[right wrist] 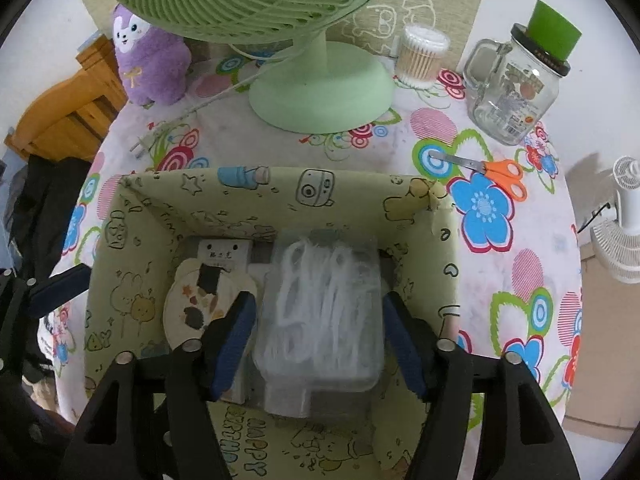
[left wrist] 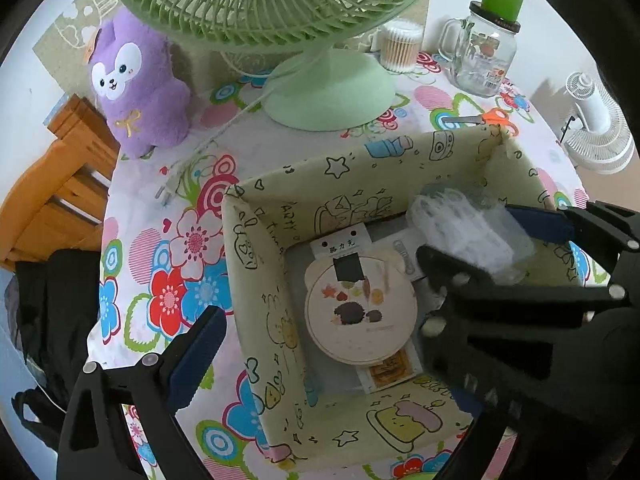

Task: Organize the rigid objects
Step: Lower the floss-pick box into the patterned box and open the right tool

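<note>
- A wooden chair (left wrist: 60, 184) stands off the table's left edge, with a dark bag (left wrist: 56, 312) below it.
- A purple plush toy (left wrist: 136, 84) sits upright at the back left of the flowered tablecloth (left wrist: 168, 240), next to the green fan (left wrist: 328, 92).
- The left gripper (left wrist: 384, 276) points steeply down over the cartoon-print box (left wrist: 360, 168). Its jaws stand wide apart: one blue pad (left wrist: 196, 360) hangs outside the box's left wall, and the other reaches past the far right side; nothing is between them but the box.
- On the box floor at left lies a round hedgehog card (left wrist: 360, 312), resting on flat packets.
- The right gripper (right wrist: 318, 316) also points steeply down into the box. Its jaws straddle the clear plastic box of white loops (right wrist: 320, 300), which sits in the right half of the box beside the round card. The pads stand just off its sides, so it is not clamped.
- Behind the box, right of the fan, are a tub of cotton swabs (right wrist: 420, 56), a glass mug jar (right wrist: 516, 92) with a green cup on its lid, and orange-handled scissors (right wrist: 492, 172).
- A white fan (right wrist: 624, 220) stands on the floor at far right.
</note>
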The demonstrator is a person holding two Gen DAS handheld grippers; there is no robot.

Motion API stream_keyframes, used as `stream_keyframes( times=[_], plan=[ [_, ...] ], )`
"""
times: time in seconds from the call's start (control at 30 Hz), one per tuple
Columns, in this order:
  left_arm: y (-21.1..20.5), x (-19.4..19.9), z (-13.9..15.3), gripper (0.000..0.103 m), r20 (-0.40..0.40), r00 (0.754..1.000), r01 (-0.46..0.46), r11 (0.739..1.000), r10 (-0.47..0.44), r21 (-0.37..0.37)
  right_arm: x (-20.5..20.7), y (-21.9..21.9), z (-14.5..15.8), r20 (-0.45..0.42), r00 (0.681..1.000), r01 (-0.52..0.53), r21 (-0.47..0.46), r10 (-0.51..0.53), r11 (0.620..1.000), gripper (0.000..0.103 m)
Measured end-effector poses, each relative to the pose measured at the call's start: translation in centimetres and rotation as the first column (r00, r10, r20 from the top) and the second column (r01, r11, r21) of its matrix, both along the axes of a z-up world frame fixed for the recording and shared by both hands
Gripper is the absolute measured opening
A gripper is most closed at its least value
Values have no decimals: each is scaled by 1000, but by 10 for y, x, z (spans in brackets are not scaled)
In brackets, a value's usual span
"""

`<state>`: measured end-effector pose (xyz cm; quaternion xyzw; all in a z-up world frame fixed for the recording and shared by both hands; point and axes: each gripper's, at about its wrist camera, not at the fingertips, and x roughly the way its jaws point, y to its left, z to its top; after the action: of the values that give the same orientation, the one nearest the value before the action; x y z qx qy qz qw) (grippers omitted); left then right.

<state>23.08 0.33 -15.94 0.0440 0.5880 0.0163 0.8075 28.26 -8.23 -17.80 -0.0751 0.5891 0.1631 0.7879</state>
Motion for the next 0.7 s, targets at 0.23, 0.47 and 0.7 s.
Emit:
stream_keyframes(
  times=[0.23,0.47,0.7],
  plan=[
    [-6,-3,7,99,8,1000,29,1000,-29,-2,-7,-4,12,6,1000,15,24,-15,1000,80],
    [-9,-13,19,99,30,999,45,999,-45,-1,-19,-12,27,32,998,46,25,-46,999,86],
    [-13,-27,30,99,51,997,63,998,-63,1,-37,-17,40,53,997,61,31,-62,998,86]
  ],
)
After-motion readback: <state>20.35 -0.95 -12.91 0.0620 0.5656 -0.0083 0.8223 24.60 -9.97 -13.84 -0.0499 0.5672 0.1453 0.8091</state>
